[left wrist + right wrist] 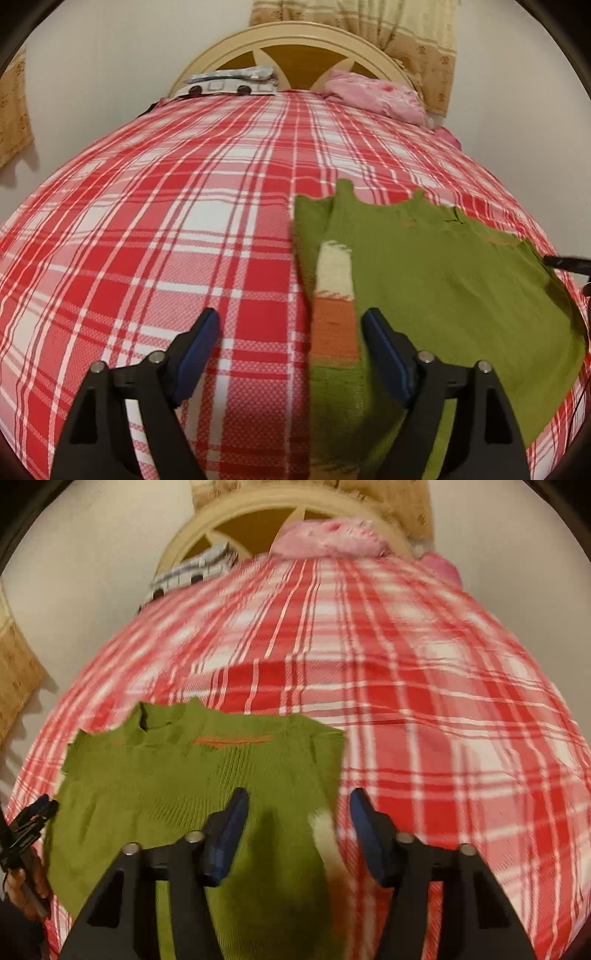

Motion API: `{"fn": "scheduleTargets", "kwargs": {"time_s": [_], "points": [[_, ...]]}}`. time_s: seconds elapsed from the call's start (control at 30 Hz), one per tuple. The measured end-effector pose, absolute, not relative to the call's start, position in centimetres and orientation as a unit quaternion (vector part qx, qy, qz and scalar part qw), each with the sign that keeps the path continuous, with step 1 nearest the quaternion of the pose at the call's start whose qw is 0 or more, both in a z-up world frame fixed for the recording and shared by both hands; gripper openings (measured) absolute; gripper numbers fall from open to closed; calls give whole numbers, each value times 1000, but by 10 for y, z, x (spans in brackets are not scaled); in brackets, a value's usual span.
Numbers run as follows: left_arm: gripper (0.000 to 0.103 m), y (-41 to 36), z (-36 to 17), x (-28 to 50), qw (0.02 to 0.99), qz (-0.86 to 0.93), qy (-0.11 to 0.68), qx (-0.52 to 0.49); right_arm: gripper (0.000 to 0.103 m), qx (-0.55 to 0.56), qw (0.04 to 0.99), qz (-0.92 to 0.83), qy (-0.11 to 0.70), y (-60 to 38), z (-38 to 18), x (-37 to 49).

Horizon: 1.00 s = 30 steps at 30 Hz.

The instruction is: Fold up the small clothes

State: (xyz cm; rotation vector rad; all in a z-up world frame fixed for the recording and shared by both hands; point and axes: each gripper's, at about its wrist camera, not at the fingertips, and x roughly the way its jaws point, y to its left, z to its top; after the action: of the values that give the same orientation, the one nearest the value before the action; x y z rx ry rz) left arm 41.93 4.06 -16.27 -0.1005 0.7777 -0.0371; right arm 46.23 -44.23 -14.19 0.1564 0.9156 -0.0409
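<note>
With both the left claw [290, 354] and right claw [299, 834] wide and empty, we seem mid-fold on the green knitted sweater [443, 280], next regrasping an edge.

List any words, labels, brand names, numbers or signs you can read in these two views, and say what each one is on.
None: no readable text in either view.
Green knitted sweater: only stripes, no tag or label showing.
Red plaid bedsheet: pattern only.
Black-and-white patterned item by the headboard: shapes, too small and blurred to tell any lettering.
Curtain: floral motifs, no words.
</note>
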Motion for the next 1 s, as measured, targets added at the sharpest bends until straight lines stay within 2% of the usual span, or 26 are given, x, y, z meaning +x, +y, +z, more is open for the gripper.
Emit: {"fn": "scheduleTargets", "kwargs": {"time_s": [0.07,0.17,0.33,0.53,0.67,0.77,1.0], "points": [[86,39,-163,418,925,-16,378,-44,45,47,877,-58,474,-443,-161,483],[87,36,-166,420,922,-14,385,-35,45,77,868,-84,483,-459,-174,491],[89,36,-167,421,922,-11,386,-29,45,77,883,-112,448,-457,-156,466],[91,37,-169,422,921,-8,389,-32,45,72,911,-25,406,-405,-133,396],[91,38,-169,422,920,-10,390,-33,45,60,896,-14,439,-392,-163,378],[95,40,-170,423,918,-9,394,-36,45,75,899,-2,432,-397,-175,371],[95,54,-159,406,920,-41,386,-58,45,32,901,-19,432,-370,-158,366]]}}
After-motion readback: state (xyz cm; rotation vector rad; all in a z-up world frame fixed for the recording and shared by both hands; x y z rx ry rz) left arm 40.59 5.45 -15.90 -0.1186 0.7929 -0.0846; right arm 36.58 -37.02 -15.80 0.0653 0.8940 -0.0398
